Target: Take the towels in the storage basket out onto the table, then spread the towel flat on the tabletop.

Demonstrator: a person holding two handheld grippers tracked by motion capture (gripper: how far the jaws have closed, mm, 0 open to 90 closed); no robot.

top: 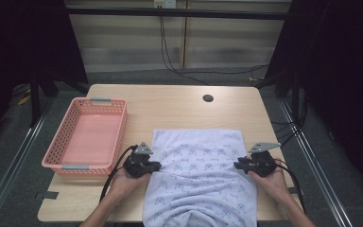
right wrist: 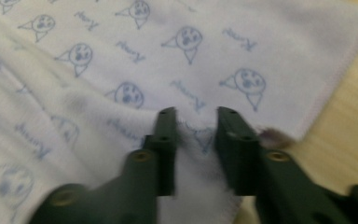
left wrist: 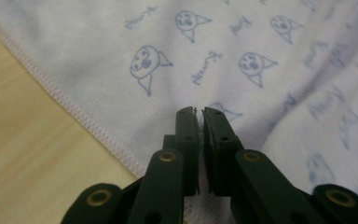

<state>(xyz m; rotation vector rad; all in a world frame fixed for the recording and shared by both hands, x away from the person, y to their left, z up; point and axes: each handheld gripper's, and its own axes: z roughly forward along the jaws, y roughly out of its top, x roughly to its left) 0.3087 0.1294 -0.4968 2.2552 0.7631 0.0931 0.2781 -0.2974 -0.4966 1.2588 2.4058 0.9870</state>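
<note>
A white towel [top: 198, 175] printed with small blue faces and words lies spread on the wooden table [top: 170, 104], and its near end hangs over the front edge. My left gripper [top: 157, 165] is at the towel's left hem. In the left gripper view its jaws [left wrist: 200, 112] stand almost together, with a thin pinch of the towel [left wrist: 214, 46] between them. At the right hem is my right gripper [top: 238, 164]. In the right gripper view a raised fold of towel [right wrist: 144, 60] fills the narrow gap between its jaws [right wrist: 195, 112].
A pink plastic basket [top: 118, 137] with nothing in it stands at the table's left, close to my left hand. A round cable hole [top: 208, 98] sits near the far edge. Bare wood lies beyond the towel and to its right.
</note>
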